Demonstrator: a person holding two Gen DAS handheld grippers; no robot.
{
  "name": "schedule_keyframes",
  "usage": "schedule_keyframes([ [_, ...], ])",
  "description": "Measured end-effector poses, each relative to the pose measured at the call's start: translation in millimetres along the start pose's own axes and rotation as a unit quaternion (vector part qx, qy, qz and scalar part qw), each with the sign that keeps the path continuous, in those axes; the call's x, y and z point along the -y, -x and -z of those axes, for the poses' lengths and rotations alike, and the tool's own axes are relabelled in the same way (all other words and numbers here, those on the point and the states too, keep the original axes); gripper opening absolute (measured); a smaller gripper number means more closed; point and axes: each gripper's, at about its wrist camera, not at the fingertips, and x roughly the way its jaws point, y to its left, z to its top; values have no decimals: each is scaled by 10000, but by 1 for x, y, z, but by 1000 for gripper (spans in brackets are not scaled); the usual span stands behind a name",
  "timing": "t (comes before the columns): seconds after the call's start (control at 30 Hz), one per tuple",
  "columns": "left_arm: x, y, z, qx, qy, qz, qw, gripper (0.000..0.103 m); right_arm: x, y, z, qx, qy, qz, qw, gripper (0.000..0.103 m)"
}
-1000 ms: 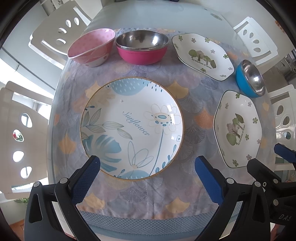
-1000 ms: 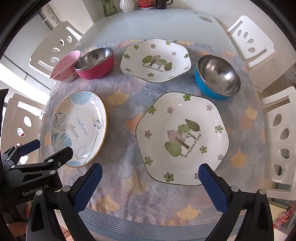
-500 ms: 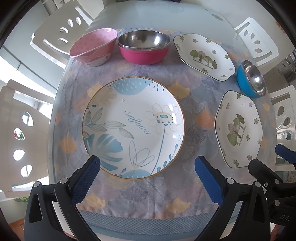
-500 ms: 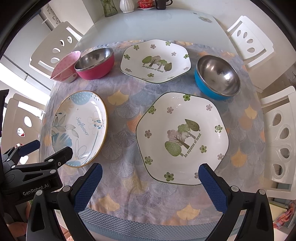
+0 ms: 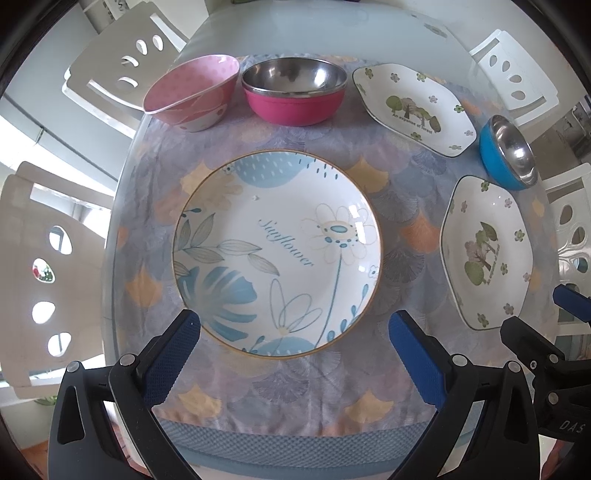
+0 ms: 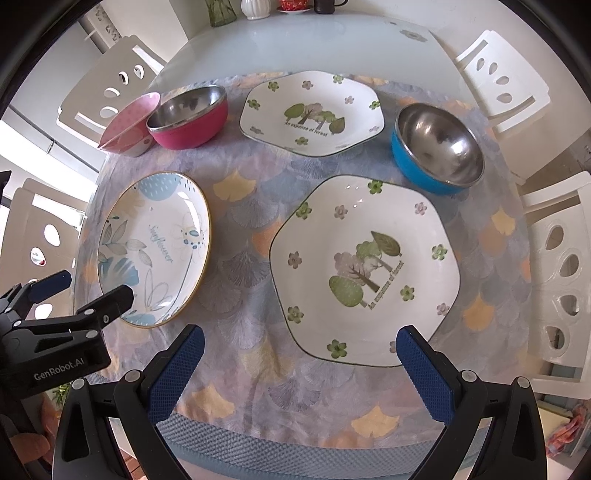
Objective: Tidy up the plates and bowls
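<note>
A round plate with blue leaves and the word "Sunflower" [image 5: 277, 254] lies on the cloth, just beyond my open left gripper [image 5: 295, 332]. A six-sided forest plate [image 6: 364, 267] lies in front of my open right gripper [image 6: 299, 345]; a second forest plate [image 6: 310, 110] sits behind it. Along the back stand a pink dotted bowl [image 5: 192, 92], tilted, and a steel bowl with a pink outside [image 5: 295, 92]. A steel bowl with a blue outside [image 6: 436, 151] stands at the right. Both grippers hold nothing.
A patterned cloth [image 6: 243, 236] covers the near part of a glass table [image 6: 295, 40]. White chairs [image 6: 498, 85] ring the table on both sides. A vase, cups and a jar [image 6: 255, 7] stand at the far edge.
The left gripper has edged slightly forward and left, so the dishes sit a little lower and to the right in its view. The right gripper has hardly moved.
</note>
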Motion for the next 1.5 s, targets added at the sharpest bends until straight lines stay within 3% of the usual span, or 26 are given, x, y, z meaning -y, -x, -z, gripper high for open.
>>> schedule_keyframes([
  [0.2, -11, 6, 0, 87, 31, -35, 10000, 102, -7, 5, -3, 36, -129, -155, 9998, 103],
  [0.3, -15, 6, -1, 125, 23, -71, 9999, 102, -9, 6, -4, 131, -93, 69, 9998, 103],
  [0.5, -21, 6, -4, 183, 77, 8, 9998, 102, -10, 8, -6, 180, -164, 78, 9997, 103],
  [0.87, -51, 3, -7, 229, 124, 18, 9997, 102, -47, 0, -14, 60, 17, 44, 10000, 103],
  [1.23, -112, -59, -12, -99, 481, 138, 9987, 102, -88, -51, -27, -37, 118, -457, 9989, 103],
  [1.5, -125, -95, -21, -179, 299, 405, 9986, 101, -94, -101, -26, -472, -167, -556, 9972, 103],
])
